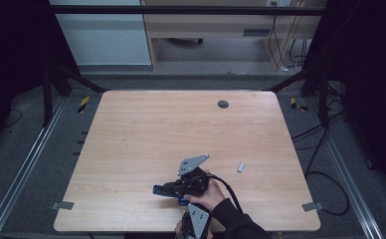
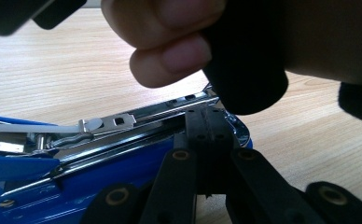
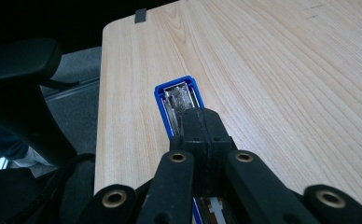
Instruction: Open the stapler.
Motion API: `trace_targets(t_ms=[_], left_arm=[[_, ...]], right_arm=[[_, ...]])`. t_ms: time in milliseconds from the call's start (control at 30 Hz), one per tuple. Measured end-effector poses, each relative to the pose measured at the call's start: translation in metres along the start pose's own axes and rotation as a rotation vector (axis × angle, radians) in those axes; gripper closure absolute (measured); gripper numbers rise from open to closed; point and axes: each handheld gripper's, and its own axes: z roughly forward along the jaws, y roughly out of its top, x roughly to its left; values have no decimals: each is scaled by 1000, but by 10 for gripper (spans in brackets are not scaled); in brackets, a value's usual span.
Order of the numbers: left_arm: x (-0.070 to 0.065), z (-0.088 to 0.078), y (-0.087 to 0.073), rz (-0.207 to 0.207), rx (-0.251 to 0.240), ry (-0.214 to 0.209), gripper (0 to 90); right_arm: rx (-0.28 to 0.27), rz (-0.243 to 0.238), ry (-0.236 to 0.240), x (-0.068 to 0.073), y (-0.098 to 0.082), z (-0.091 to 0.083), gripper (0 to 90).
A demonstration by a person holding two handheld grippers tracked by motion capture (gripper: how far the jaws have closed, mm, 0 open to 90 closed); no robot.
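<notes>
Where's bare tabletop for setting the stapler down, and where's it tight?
Free: the whole far half of the table up to the round grommet, and the left side out to the left edge. Also free is the strip right of the small grey piece. Crowded: the near-centre edge, where both grippers, shut, and the hand bunch over the blue stapler.
</notes>
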Motion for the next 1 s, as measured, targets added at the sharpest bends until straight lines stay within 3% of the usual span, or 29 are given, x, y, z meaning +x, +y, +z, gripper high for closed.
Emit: trace_targets(t_ms=[1000], left_arm=[[0,0,-1,2,-6,4,900]], right_arm=[[64,-11,17,-1,4,20,900]])
